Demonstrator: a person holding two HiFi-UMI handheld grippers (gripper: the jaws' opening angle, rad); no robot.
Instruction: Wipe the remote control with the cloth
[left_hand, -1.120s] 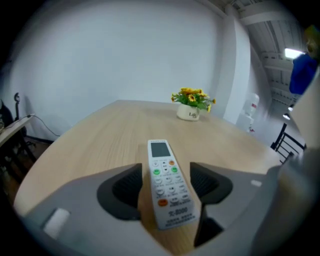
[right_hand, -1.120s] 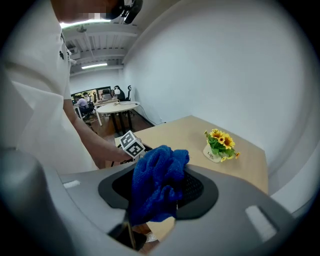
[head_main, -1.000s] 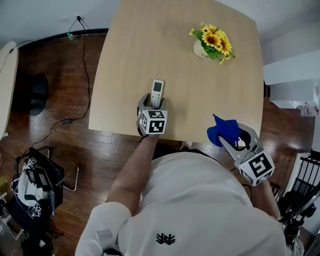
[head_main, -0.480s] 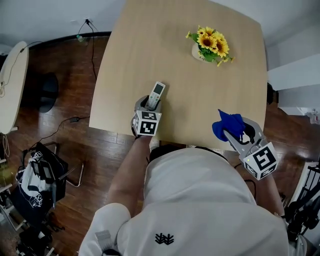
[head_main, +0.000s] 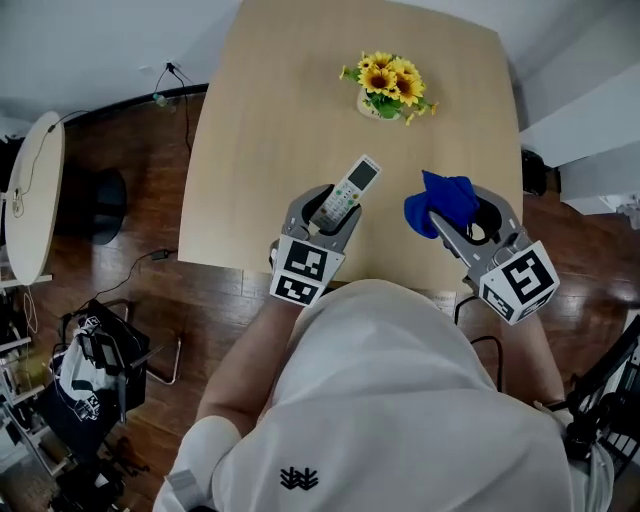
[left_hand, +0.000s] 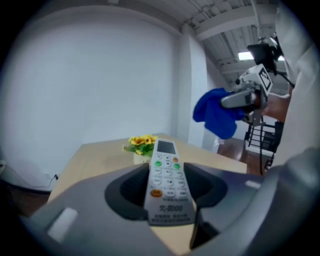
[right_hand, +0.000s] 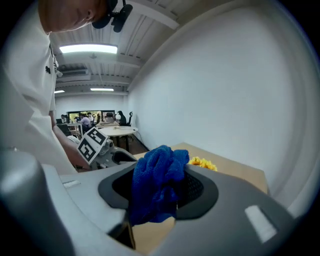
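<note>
My left gripper (head_main: 328, 212) is shut on a white remote control (head_main: 351, 188), held above the near part of the wooden table (head_main: 260, 120) and tilted up to the right. In the left gripper view the remote (left_hand: 166, 186) lies between the jaws, buttons up. My right gripper (head_main: 452, 212) is shut on a bunched blue cloth (head_main: 440, 200), a short way to the right of the remote and apart from it. The cloth (right_hand: 157, 185) fills the jaws in the right gripper view, and shows as a blue cloth (left_hand: 216, 112) at the upper right of the left gripper view.
A pot of yellow sunflowers (head_main: 384, 86) stands on the far part of the table. Dark wooden floor with a cable (head_main: 170, 120) lies to the left, beside a round white table (head_main: 35, 200). A black bag (head_main: 90, 375) sits on the floor at lower left.
Both grippers have risen and drawn together over the table. The remote has tilted to the right and the cloth has moved left towards it.
</note>
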